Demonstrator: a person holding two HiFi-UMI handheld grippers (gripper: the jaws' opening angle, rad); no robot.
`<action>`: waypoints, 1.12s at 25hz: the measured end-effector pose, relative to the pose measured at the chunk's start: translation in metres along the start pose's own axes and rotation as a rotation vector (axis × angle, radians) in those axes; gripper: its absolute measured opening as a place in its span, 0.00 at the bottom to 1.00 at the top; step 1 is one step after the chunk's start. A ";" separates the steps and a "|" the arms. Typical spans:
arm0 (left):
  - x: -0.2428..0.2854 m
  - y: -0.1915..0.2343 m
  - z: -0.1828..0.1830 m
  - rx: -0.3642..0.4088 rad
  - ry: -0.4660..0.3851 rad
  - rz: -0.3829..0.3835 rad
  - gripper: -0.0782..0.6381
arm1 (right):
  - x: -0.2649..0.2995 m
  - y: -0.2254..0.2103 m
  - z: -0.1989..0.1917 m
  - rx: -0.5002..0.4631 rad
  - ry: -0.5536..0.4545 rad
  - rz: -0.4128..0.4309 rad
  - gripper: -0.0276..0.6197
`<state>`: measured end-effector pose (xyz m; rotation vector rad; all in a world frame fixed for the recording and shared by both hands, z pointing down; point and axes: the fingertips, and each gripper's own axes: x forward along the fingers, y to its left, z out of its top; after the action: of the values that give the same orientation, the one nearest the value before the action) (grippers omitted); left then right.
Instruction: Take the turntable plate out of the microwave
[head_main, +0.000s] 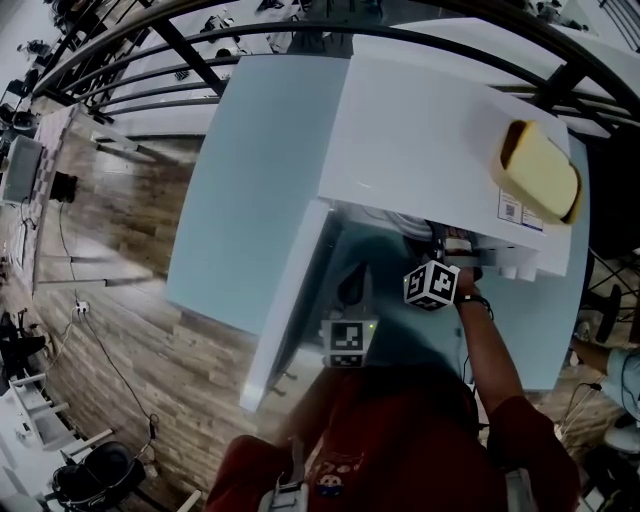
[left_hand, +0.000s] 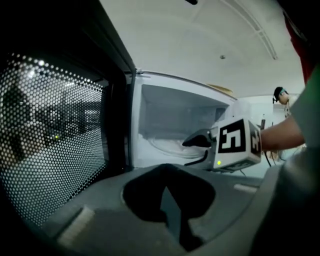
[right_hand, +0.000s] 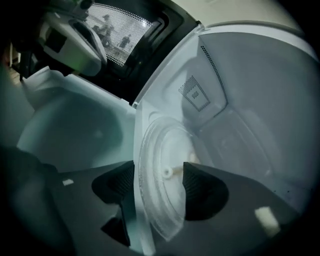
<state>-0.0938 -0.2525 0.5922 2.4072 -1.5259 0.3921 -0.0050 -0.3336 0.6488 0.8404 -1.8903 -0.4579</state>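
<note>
Judging by its clear, glossy look, the turntable plate (right_hand: 161, 145) is glass: stiff, fairly heavy, slick and breakable. It lies on the floor of the open microwave (right_hand: 250, 100). The right gripper (right_hand: 156, 175) holds its fingers apart astride the near rim, the sensible hold, not visibly pinching. The left gripper (left_hand: 167, 200) waits outside, fingers together, empty.

A yellow block (head_main: 541, 168) lay beside a sticker (head_main: 520, 212). The pale blue table (head_main: 245, 190) stood on a plank floor (head_main: 130, 300), with cables (head_main: 110, 358) trailing across it.
</note>
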 end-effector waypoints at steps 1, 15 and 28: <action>-0.001 0.000 0.000 -0.003 0.000 0.001 0.11 | -0.001 0.001 0.000 -0.009 0.001 -0.001 0.51; -0.020 -0.003 0.002 -0.008 0.008 0.018 0.11 | -0.017 0.009 0.004 -0.109 0.018 -0.046 0.40; -0.024 -0.011 0.001 -0.005 0.005 0.024 0.11 | -0.038 0.012 0.010 -0.042 -0.019 -0.067 0.13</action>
<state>-0.0939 -0.2281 0.5820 2.3851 -1.5527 0.3983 -0.0072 -0.2988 0.6281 0.8764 -1.8679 -0.5472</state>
